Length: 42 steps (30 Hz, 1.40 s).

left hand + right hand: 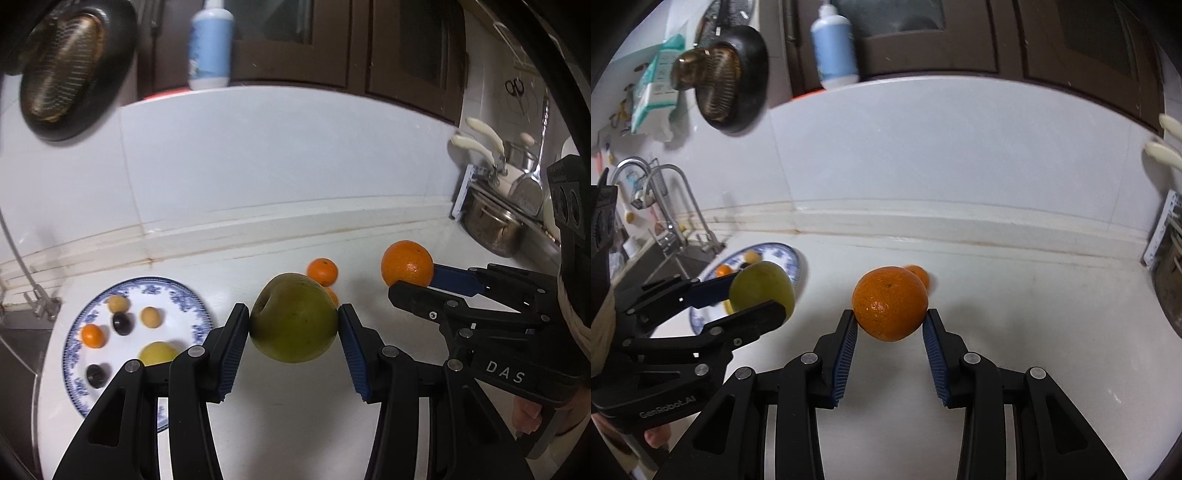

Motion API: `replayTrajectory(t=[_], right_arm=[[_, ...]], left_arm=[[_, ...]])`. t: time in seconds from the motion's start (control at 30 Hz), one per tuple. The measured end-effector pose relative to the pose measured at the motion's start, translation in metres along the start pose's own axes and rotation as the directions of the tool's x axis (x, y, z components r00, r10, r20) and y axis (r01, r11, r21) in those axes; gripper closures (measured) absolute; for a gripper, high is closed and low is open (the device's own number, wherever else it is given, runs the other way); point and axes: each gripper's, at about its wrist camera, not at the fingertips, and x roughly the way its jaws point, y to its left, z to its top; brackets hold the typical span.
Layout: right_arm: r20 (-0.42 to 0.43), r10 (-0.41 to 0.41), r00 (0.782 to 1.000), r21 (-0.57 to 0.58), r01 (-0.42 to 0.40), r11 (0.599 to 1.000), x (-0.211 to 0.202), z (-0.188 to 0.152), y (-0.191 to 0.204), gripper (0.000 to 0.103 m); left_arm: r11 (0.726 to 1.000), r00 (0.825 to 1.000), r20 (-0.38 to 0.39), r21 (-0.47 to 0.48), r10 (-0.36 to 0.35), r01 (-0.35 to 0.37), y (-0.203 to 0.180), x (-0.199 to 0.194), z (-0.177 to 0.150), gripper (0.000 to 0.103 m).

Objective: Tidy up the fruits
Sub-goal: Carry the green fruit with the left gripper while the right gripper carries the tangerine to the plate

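Left wrist view: the left gripper (293, 328) clamps a large, round green-yellow fruit (293, 317) between its blue ribbed pads, one pad pressing on each flank, and the fruit hangs clear of the white countertop (295, 424). At 9 o'clock of this fruit lies a round white plate with a blue floral rim (184, 295) that holds two small tan fruits, two dark plums, a small orange citrus and a yellow fruit partly hidden behind the gripper's finger. At 12 o'clock, just behind the green-yellow fruit, a small loose mandarin (322, 271) rests on the countertop, with another orange fruit mostly hidden beside it. At 2 o'clock the right gripper (413, 282) grasps a round orange (407, 267). Right wrist view: the right gripper's blue pads close on the lower sides of the orange (890, 302), which is raised above the countertop; a small mandarin (921, 275) shows just behind it at 1 o'clock. At 9 o'clock the left gripper (757, 295) carries the green-yellow fruit (761, 290) in front of the blue-rimmed plate (792, 262), and a steel sink tap (676, 206) stands at 10 o'clock.
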Motion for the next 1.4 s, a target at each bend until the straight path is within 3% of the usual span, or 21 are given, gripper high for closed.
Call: replayTrajectory(t=[0.47,0.77,1.13,1.4], right_arm=[[0.045,0.061,0.997,-0.052,-0.059,0.997,-0.008,0.019,0.068,0.065],[0.030,0.111,0.993,-0.069,-0.108,0.992,0.006,0.033,0.104,0.065],[-0.011,0.139,0.990,-0.107,-0.139,0.984,0.035,0.047,0.143,0.065],[-0.096,0.146,0.985,-0.123,-0.157,0.980,0.075,0.057,0.160,0.065]], left_arm=[[0.997,0.996,0.060,-0.038,0.063,-0.060,0.051,-0.050,-0.002,0.055],[0.993,0.992,0.070,-0.057,0.105,-0.101,0.089,-0.063,-0.005,0.055],[0.989,0.990,0.049,-0.074,0.131,-0.127,0.127,-0.059,-0.009,0.055],[0.987,0.991,-0.007,-0.086,0.132,-0.133,0.153,-0.034,-0.010,0.055]])
